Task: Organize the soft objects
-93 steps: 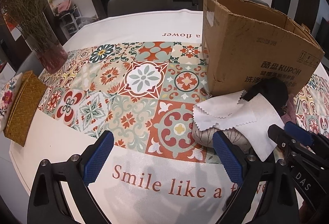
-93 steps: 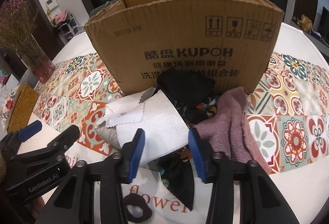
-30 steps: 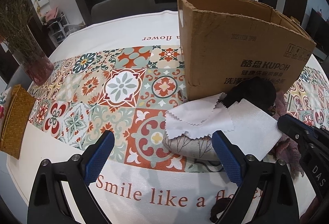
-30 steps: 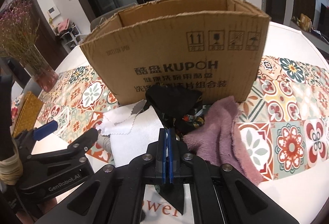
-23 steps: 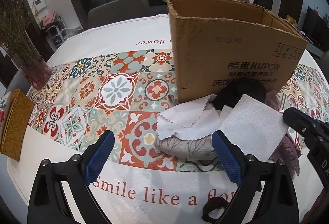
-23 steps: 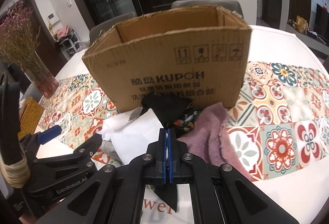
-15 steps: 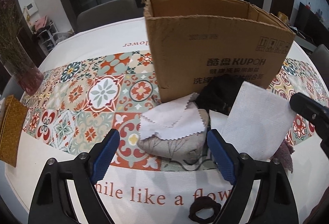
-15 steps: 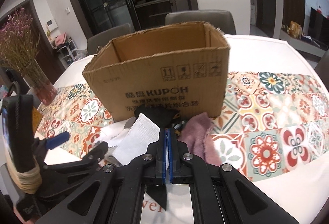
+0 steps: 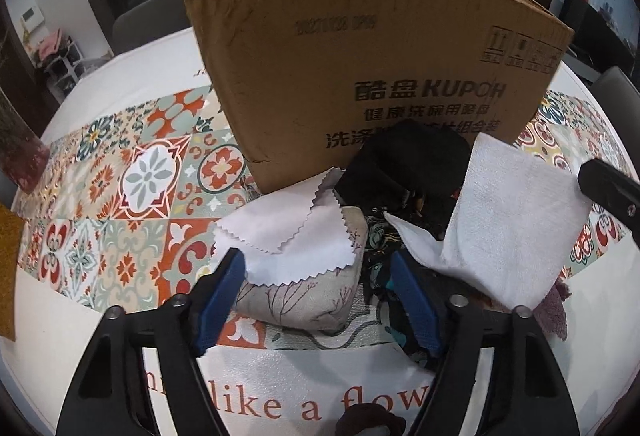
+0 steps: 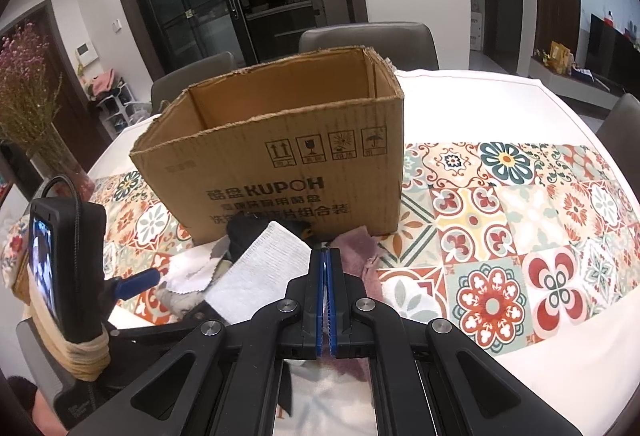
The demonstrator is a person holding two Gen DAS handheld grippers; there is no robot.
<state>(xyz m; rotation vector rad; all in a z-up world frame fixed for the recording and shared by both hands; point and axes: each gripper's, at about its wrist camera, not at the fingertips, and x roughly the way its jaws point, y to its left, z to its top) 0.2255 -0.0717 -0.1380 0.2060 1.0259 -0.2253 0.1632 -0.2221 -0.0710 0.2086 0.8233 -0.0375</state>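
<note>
Left tool straddled the grey printed pillow under the white zigzag-edged cloth, jaws closing but not yet pressing, while the right tool, clenched on the white towel, hung below the cardboard box

One cardboard box, two white cloths, one pink towel, one floral pouch, three chairs.

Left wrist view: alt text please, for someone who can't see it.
The left tool, closing, straddles a floral-print pouch topped by a zigzag-edged white cloth. Behind lie dark fabrics and a cardboard box; a white towel hangs lifted at right.
</note>
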